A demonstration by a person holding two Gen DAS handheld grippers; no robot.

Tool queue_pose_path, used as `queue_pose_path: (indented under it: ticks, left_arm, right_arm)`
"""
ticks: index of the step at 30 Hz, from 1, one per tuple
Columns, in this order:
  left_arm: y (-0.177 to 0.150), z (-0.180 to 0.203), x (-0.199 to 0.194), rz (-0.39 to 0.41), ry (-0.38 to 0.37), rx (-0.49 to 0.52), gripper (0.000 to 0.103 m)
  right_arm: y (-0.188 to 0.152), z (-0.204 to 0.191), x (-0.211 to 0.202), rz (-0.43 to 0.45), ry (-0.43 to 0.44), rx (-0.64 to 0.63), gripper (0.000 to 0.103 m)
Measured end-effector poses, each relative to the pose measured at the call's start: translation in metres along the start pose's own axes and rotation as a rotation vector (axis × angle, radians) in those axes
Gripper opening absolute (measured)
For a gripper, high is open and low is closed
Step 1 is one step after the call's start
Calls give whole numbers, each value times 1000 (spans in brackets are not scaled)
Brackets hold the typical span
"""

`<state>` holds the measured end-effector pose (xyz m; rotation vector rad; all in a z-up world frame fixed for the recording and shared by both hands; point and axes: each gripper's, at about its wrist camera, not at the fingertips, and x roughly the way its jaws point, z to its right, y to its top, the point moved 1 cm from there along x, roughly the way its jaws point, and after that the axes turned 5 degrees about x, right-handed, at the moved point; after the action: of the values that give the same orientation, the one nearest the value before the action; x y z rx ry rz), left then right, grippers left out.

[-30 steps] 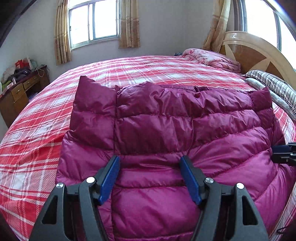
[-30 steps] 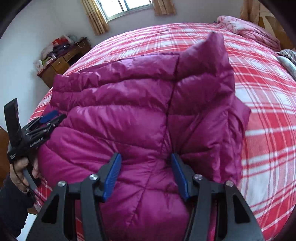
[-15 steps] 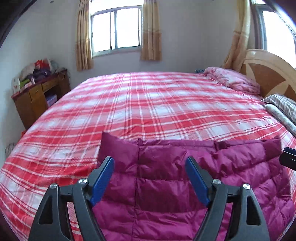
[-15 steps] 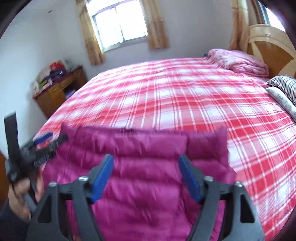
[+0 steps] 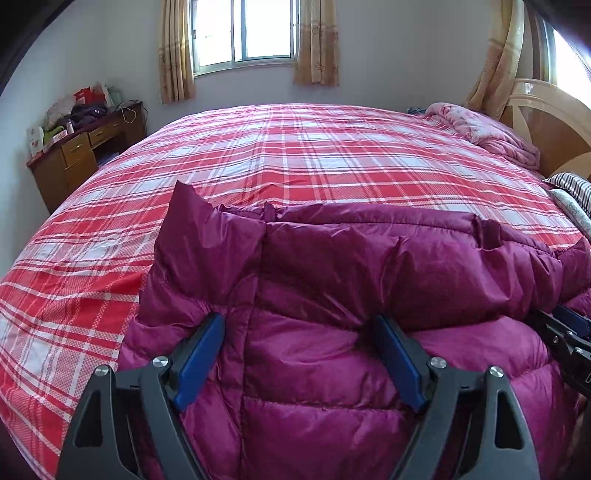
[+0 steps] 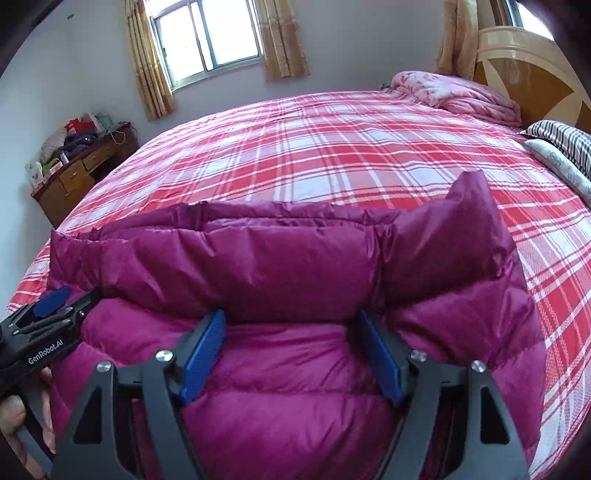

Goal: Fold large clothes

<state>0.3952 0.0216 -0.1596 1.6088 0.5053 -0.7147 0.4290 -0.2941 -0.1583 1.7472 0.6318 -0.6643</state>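
Since the frame one second ago, both our tongs have let go of the jacket and drawn back, so more of the bed shows beyond it now, and the magenta puffer jacket (image 5: 332,280) lies folded with its upper layer laid over the lower one. We see the jacket on the near part of the bed (image 5: 295,155), on the red and white plaid cover, with one corner standing up at its left end in the left wrist view and one at its right end in the right wrist view. Our left tongs (image 5: 299,354) are apart and their jaws are opening; the padded cloth lies between the blue pads (image 5: 199,354), which rest against the cloth but do not pinch it. Our right tongs (image 6: 291,350) also stand apart over the jacket, with cloth between the pads but not clamped. In the right wrist view the left tongs come in from the left edge, carried by a hand (image 6: 14,417) in a dark sleeve. At the far side of the bed we see a pink blanket (image 5: 487,133) near the wooden headboard (image 5: 554,122), and a striped pillow (image 6: 565,136) beside it. A wooden desk (image 5: 77,155) with small things on it stands by the wall at the left, under a window (image 5: 243,33) with beige curtains.
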Motion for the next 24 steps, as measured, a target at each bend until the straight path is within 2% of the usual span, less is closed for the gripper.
queue_pose_path:
  ticks: [12, 24]
  left_arm:
    - [-1, 2, 4, -15, 4, 0, 87]
    - [-2, 5, 7, -23, 22, 13, 87]
  right_arm:
    - [-4, 1, 8, -9, 3, 2, 79]
    - [-5, -4, 16, -44, -16, -34, 86]
